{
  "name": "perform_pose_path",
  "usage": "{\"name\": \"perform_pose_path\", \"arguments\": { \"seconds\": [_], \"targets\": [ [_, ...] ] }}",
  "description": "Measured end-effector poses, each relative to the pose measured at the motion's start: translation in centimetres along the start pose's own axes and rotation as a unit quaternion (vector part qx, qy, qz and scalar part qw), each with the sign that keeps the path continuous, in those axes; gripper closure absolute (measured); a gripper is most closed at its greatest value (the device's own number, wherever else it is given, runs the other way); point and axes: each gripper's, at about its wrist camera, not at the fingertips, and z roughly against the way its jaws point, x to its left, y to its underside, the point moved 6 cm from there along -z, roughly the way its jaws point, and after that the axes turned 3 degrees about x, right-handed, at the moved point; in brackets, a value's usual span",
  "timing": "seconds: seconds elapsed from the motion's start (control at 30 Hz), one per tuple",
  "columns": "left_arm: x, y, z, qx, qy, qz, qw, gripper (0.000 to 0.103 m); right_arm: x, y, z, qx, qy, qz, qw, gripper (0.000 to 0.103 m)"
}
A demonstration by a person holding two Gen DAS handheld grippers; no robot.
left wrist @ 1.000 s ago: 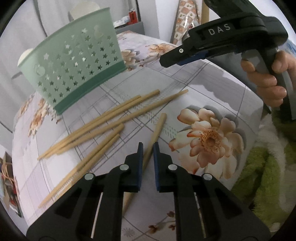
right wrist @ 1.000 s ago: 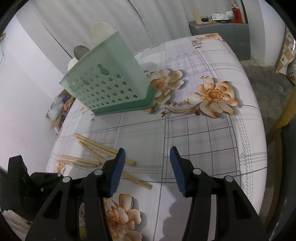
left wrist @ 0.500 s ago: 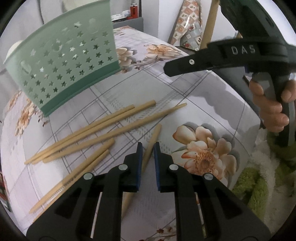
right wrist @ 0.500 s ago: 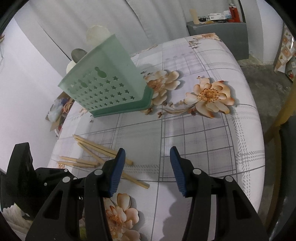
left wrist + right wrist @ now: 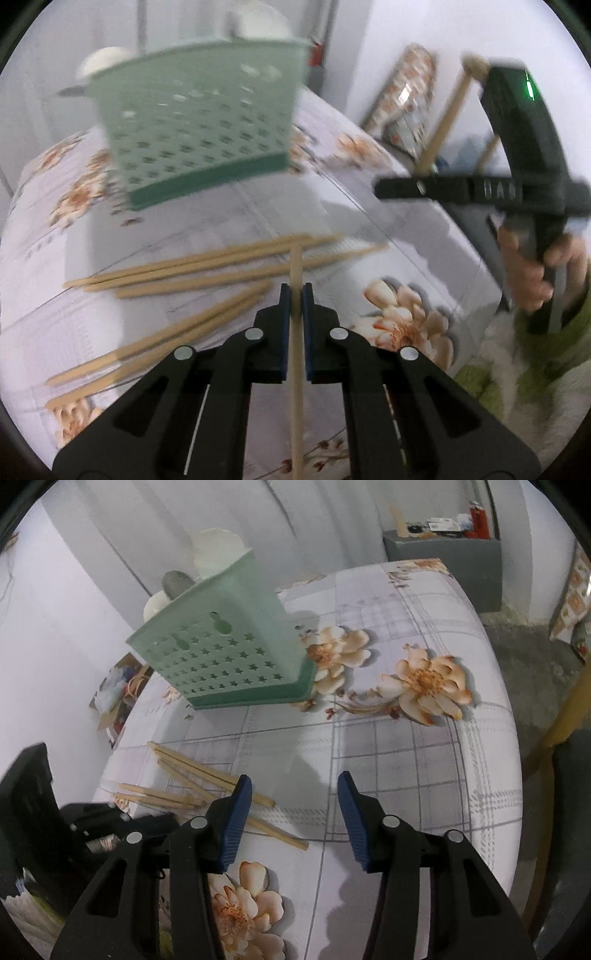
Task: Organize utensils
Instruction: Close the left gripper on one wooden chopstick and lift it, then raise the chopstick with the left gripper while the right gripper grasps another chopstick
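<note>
My left gripper (image 5: 296,291) is shut on a wooden chopstick (image 5: 296,266) that runs straight between its pads, lifted above the table. Several more chopsticks (image 5: 207,266) lie loose on the floral tablecloth below; they also show in the right wrist view (image 5: 207,775). A mint green basket with star holes (image 5: 199,122) stands beyond them and also shows in the right wrist view (image 5: 229,653). My right gripper (image 5: 294,790) is open and empty above the table; it also shows in the left wrist view (image 5: 443,188) at the right.
White and grey utensil heads (image 5: 207,554) stick up behind the basket. The table's front edge (image 5: 480,849) curves down at the right. A grey cabinet (image 5: 443,557) with small items stands at the back. A wooden chair frame (image 5: 447,110) is beside the table.
My left gripper has lifted the chopstick off the table and turned it to point straight ahead, swinging toward the basket. The right gripper has stayed open and shifted slightly.
</note>
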Motion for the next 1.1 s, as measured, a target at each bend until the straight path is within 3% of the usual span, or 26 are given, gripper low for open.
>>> {"name": "perform_pose_path", "arguments": {
  "seconds": [0.17, 0.33, 0.53, 0.8, 1.1],
  "targets": [
    [4.5, -0.6, 3.4, -0.051, -0.024, 0.084, 0.9949, 0.098, 3.0, -0.8, -1.0, 0.01, -0.014, 0.054, 0.998, 0.064],
    [9.2, 0.1, 5.8, -0.094, -0.038, 0.182, 0.9781, 0.098, 7.6, -0.9, -3.1, 0.043, -0.05, 0.131, 0.989, 0.073],
    [13.2, 2.0, 6.8, -0.11, -0.046, 0.273, 0.9545, 0.098, 13.7, -0.3, -7.1, 0.089, -0.067, 0.256, 0.96, 0.078],
    [15.5, 3.6, 7.1, -0.115, -0.048, 0.311, 0.9421, 0.098, 17.3, 0.4, -11.0, 0.125, -0.041, 0.36, 0.924, 0.079],
    [16.6, 4.5, 7.6, -0.124, -0.049, 0.321, 0.9378, 0.098, 18.4, 0.8, -13.1, 0.151, -0.025, 0.402, 0.903, 0.083]
  ]
}}
